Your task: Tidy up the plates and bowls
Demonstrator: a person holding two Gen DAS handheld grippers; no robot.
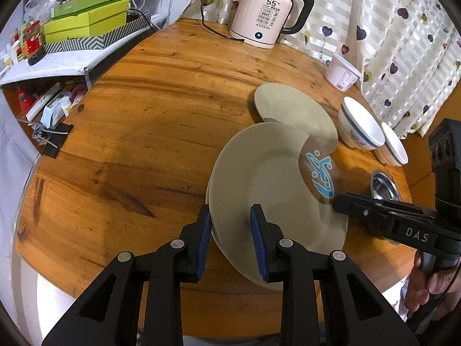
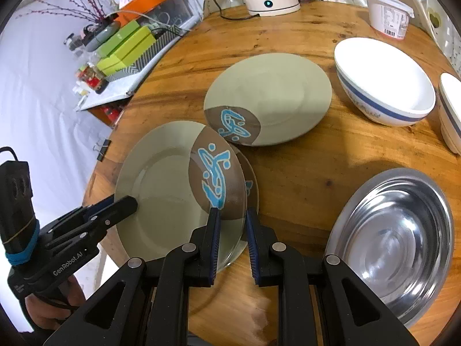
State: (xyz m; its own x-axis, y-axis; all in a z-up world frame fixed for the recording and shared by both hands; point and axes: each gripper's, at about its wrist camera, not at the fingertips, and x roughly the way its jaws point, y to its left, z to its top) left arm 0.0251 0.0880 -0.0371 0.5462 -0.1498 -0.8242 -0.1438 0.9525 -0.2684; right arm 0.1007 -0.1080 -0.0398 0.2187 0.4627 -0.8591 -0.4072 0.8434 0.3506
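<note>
Two stacked beige plates (image 1: 259, 178), the top one (image 2: 161, 184) bearing a brown patch with a blue pattern, are held tilted over the near edge of the round wooden table (image 1: 144, 144). My left gripper (image 1: 230, 210) is shut on their near rim, and it shows at the left of the right wrist view (image 2: 131, 201). My right gripper (image 2: 232, 213) is shut on the patterned side of the rim, reaching in from the right in the left wrist view (image 1: 335, 201). A third matching plate (image 2: 268, 98) lies flat just beyond them.
Two white bowls with blue bands (image 2: 383, 86) (image 2: 452, 109) stand at the right. A steel dish (image 2: 397, 239) lies near the right front edge. A kettle (image 1: 268, 8) and a white tub (image 1: 343, 72) stand at the back. A cluttered shelf (image 1: 72, 31) is to the left.
</note>
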